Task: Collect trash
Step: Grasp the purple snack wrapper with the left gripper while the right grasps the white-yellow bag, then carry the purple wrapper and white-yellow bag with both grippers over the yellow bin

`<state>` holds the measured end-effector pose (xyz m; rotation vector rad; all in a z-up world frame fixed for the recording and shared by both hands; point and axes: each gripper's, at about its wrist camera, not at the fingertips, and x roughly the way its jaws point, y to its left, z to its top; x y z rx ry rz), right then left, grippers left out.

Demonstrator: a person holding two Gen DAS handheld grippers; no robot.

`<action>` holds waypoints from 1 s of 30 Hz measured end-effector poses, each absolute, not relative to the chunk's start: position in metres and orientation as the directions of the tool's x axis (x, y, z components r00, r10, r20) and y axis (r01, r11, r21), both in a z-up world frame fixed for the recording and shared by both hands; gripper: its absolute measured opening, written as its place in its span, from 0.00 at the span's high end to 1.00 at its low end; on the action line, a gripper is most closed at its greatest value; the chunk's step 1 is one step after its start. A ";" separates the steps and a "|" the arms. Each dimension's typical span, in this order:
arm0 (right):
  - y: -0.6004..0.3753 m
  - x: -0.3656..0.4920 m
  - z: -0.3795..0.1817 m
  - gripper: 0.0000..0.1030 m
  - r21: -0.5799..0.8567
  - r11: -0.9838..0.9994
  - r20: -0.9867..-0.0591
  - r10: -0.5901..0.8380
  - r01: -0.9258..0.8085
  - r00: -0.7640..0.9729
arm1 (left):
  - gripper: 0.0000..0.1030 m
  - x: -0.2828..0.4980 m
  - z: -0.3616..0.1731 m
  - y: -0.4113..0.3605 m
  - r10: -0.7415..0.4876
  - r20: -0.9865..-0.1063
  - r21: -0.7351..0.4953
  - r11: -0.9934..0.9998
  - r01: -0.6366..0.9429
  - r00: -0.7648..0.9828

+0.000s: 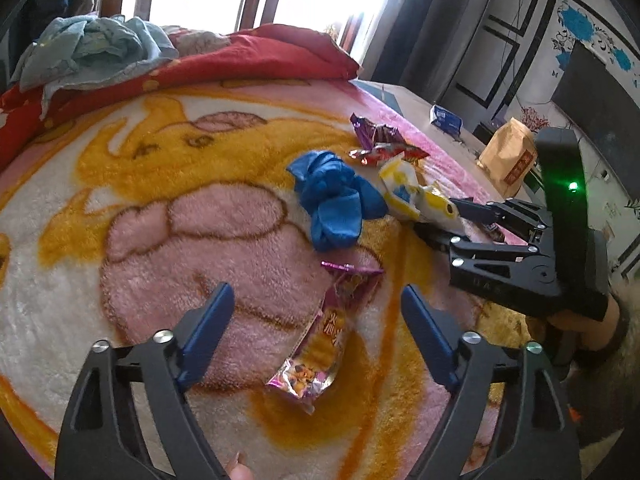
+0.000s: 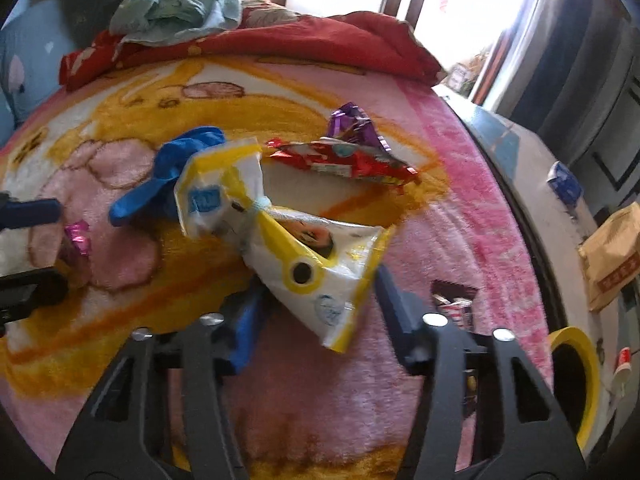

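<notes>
Trash lies on a pink and yellow blanket point(image 1: 160, 220). My left gripper point(image 1: 318, 312) is open, its fingers on either side of a purple and orange snack wrapper point(image 1: 324, 340), just above it. My right gripper point(image 2: 316, 292) has its jaws around a white and yellow wrapper point(image 2: 304, 256), which also shows in the left wrist view point(image 1: 416, 196); the grip looks partly closed on its lower end. A blue rubber glove point(image 1: 336, 200) lies beside it. A red wrapper point(image 2: 344, 162) and a purple wrapper point(image 2: 352, 126) lie farther back.
A red quilt point(image 1: 240, 60) with light blue clothes point(image 1: 92, 48) lies at the far end of the bed. A side table on the right holds a brown paper bag point(image 1: 508, 156), a blue packet point(image 1: 446, 118) and a yellow tape roll point(image 2: 576, 376).
</notes>
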<state>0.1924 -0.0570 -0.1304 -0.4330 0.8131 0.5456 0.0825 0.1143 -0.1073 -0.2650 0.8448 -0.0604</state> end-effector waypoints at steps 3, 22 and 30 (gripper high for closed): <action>-0.056 0.187 -0.129 0.64 -0.166 0.775 -0.767 0.287 -0.610 0.573 | 0.34 0.082 -0.110 0.113 -0.157 -0.745 -0.248 0.967 -0.050 0.649; -0.089 0.175 -0.123 0.69 0.071 0.817 -0.791 0.396 -0.572 0.466 | 0.79 0.081 -0.114 0.087 -0.162 -0.780 -0.176 0.984 0.036 0.605; -0.104 0.174 -0.118 0.69 0.113 0.833 -0.790 0.406 -0.542 0.459 | 0.80 0.081 -0.105 0.078 -0.183 -0.756 -0.190 0.980 0.057 0.628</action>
